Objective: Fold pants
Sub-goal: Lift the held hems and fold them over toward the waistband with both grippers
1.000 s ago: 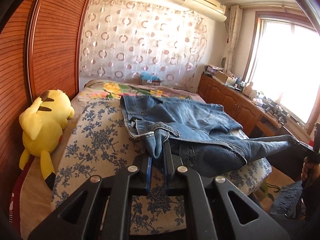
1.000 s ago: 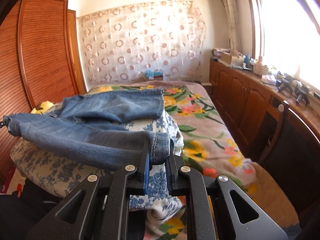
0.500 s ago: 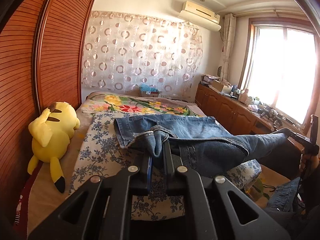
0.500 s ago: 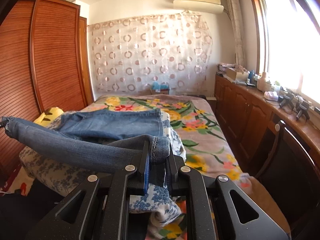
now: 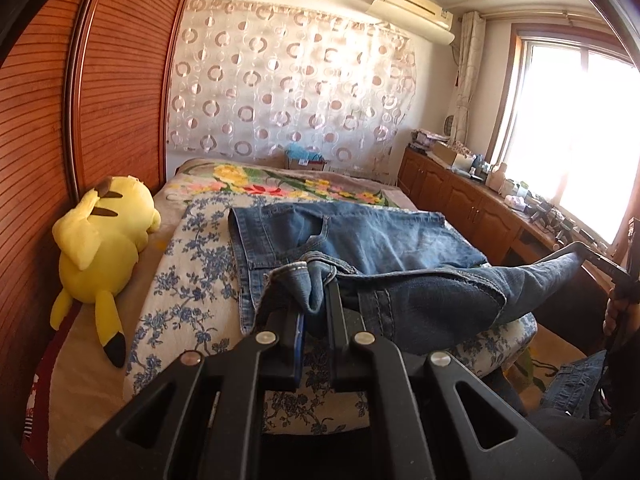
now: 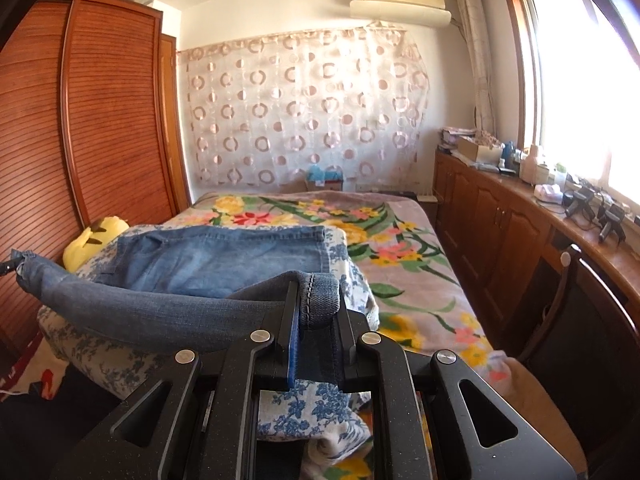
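Blue jeans lie across a blue-flowered quilt on the bed, waist end flat toward the far side. My left gripper is shut on a bunched hem of the jeans. From there a band of denim runs right, off the quilt, to my right gripper, gripped by a person's hand. In the right wrist view my right gripper is shut on a stitched hem of the jeans. That band stretches left to my left gripper at the frame edge.
A yellow plush toy lies at the quilt's left, against a wooden wardrobe. A flowered blanket covers the bed. Low cabinets with clutter line the window wall. A dark chair stands near right. More denim lies on the floor.
Both grippers kept their hold on the hems and shifted slightly, the right one rising. Both views now sit higher, and the denim band between them hangs lifted above the quilt.
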Demonstrator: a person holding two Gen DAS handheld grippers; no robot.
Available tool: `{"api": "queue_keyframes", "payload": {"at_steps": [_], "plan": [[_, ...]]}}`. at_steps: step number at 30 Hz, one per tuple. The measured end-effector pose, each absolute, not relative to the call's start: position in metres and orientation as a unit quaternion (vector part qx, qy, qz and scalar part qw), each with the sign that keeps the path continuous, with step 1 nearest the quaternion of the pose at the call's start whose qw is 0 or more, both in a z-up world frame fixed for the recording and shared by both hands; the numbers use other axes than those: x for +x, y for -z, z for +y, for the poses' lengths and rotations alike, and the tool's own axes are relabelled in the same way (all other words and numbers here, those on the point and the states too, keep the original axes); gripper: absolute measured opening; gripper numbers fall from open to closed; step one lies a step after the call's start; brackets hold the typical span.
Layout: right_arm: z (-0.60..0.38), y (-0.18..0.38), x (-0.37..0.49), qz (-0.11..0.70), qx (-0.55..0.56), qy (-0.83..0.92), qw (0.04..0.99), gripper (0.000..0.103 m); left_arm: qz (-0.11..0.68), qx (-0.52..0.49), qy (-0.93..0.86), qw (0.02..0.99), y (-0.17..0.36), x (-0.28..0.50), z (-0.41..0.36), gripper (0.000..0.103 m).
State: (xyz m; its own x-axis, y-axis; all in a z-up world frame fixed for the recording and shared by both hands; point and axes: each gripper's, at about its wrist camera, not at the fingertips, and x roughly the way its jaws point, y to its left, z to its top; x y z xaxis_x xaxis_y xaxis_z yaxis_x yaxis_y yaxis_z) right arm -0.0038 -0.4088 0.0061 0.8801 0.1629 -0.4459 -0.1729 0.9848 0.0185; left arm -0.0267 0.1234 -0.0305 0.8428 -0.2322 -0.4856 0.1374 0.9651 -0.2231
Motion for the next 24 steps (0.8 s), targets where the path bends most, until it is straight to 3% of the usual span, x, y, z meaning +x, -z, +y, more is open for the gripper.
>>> {"api": "queue_keyframes", "payload": {"at_steps": [14, 24], "plan": [[-0.391, 0.027, 0.054, 0.258, -0.037, -0.067, 0.963, 0.011, 0.299, -0.07, 0.085, 0.948, 0.053, 0.027, 0.115, 0.005], [-0.385, 0.078, 0.113, 0.33, -0.051, -0.057, 0.941, 0.011, 0.338, -0.082, 0.073, 0.935, 0.077, 0.058, 0.117, 0.022]]}}
